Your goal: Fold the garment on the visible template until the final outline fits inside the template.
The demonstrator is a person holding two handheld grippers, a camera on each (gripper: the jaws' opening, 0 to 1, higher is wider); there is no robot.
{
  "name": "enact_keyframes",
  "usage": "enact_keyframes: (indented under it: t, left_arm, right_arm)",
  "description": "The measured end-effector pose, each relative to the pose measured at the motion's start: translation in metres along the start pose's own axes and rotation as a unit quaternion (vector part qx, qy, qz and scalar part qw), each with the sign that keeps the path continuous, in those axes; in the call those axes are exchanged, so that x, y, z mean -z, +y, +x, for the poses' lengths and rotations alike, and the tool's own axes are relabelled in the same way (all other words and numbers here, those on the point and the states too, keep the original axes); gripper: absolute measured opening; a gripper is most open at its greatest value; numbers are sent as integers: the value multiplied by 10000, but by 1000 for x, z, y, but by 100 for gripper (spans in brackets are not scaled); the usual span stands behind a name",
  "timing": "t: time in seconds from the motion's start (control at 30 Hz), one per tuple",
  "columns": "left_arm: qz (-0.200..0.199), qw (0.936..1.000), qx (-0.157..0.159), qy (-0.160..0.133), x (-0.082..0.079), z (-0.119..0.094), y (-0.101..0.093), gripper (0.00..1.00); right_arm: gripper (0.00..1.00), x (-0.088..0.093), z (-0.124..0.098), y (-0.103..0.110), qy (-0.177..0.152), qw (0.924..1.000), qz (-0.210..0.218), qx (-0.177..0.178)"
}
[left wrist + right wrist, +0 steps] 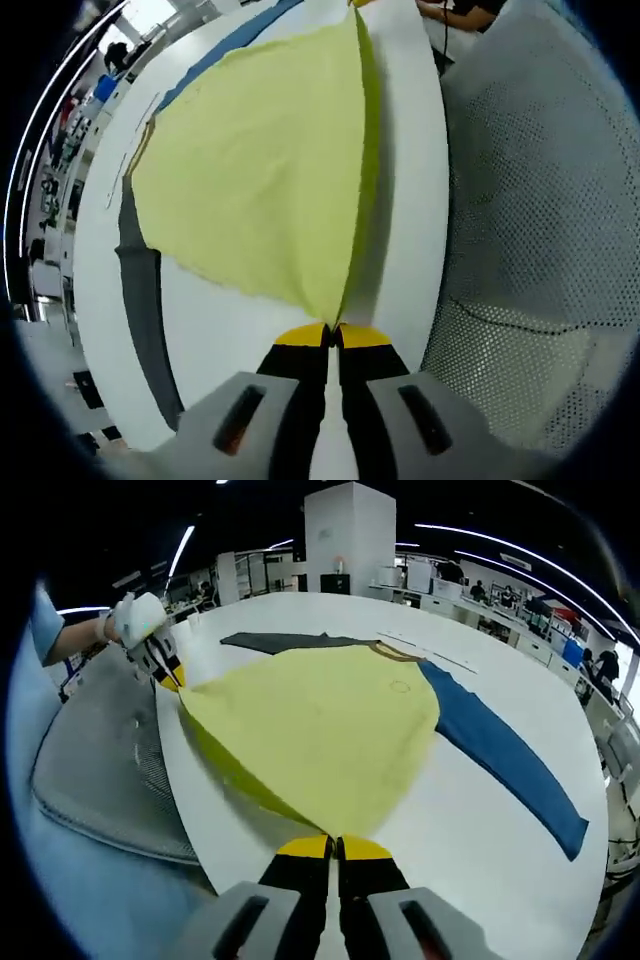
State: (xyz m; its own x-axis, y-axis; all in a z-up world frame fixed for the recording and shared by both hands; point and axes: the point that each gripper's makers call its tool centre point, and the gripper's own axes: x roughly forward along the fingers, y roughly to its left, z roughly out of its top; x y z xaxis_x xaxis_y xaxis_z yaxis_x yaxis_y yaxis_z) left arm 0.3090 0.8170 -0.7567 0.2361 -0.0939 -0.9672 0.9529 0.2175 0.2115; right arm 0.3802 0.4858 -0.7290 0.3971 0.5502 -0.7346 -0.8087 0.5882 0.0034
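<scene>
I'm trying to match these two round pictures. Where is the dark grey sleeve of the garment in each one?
Left gripper view: the dark grey sleeve runs down the left side, beside the yellow body.
Right gripper view: it lies at the far edge of the yellow cloth, upper middle, flat on the white table.
Shared landmark: the yellow body, whose near edge each view's own gripper pinches, left gripper and right gripper.

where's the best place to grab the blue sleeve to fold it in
Probably near the far cuff end of the blue sleeve, coming from the table's open side. It lies flat and straight, stretching away from the yellow body, so pinching its edge there would carry the whole length inward.
</scene>
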Motion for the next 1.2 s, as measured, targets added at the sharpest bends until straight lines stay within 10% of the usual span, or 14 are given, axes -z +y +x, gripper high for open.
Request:
enact_keyframes:
  t: [0.33, 0.8, 1.0, 1.2]
  left_arm:
    - [508, 9982, -181, 256, 7, 11, -6, 0]
    - [-1015, 9933, -11, -556, 8, 6, -5, 0]
    - [-1466, 9840, 159, -1005, 5, -4, -6, 5]
    - [-2254, 9596, 440, -1624, 3, -13, -2, 22]
  right_arm:
    - [0, 10, 4, 1, 130, 9999, -15, -61]
    - [0, 11, 3, 4, 57, 9998, 129, -160]
    - [13, 9, -1, 2, -99, 9998, 120, -158]
    - [26, 11, -5, -1, -234, 9988, 397, -150]
